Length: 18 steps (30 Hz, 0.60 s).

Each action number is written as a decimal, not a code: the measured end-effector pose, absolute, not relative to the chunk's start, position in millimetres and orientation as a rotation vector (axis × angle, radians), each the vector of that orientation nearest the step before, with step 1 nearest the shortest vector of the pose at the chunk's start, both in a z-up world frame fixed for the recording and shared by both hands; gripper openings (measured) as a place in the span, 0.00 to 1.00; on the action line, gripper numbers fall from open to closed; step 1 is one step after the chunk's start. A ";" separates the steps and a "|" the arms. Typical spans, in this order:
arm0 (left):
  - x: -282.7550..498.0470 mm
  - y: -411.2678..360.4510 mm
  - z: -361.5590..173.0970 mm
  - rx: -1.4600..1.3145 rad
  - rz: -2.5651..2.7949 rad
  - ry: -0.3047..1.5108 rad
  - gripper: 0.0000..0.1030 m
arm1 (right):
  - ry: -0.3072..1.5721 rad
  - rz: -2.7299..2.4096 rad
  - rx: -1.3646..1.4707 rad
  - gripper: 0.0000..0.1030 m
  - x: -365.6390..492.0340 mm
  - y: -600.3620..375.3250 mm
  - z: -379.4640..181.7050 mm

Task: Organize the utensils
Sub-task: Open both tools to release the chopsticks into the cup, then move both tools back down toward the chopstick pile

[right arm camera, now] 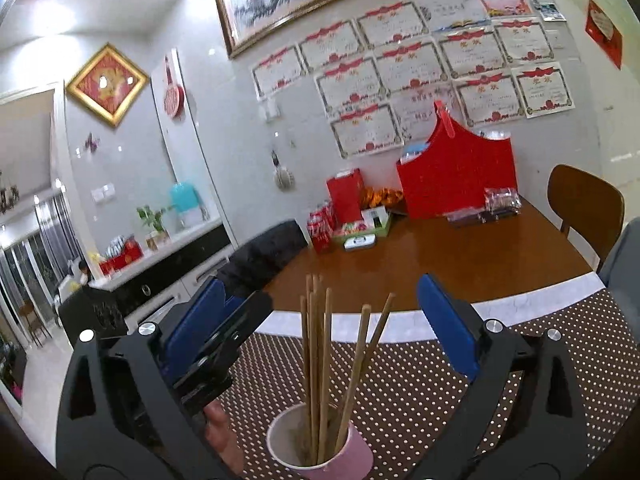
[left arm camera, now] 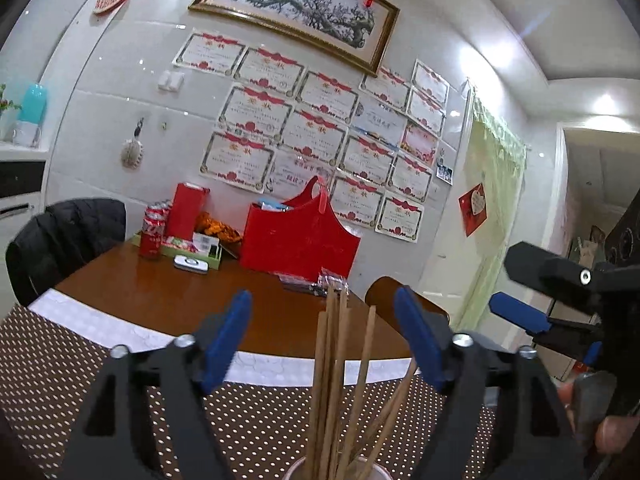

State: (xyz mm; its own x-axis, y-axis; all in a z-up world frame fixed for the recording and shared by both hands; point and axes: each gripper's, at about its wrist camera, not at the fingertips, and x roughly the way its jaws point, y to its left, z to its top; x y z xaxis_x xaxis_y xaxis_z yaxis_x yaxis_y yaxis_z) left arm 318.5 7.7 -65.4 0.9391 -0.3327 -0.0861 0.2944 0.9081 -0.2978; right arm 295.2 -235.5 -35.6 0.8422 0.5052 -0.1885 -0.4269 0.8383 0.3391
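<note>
Chopsticks (right arm camera: 320,364) stand near-vertical in pink cup (right arm camera: 320,446), tips up, two leaning right. Left gripper (left arm camera: 322,344) and right gripper (right arm camera: 324,328) both spread wide, holding nothing.

In the left wrist view the bottom edge is cutting off the pink cup (left arm camera: 304,470), leaving only a sliver of rim showing, and the lower ends of the chopsticks (left arm camera: 326,380) are disappearing inside it. The right hand-held gripper (left arm camera: 536,320) is running off the right edge. The print on the wall certificates (left arm camera: 316,128) is staying too small to read.
</note>
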 end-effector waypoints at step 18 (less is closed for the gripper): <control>232.5 12.0 -45.5 -0.050 -0.293 0.270 0.83 | 0.228 0.405 0.282 0.94 257.5 -243.6 -4.3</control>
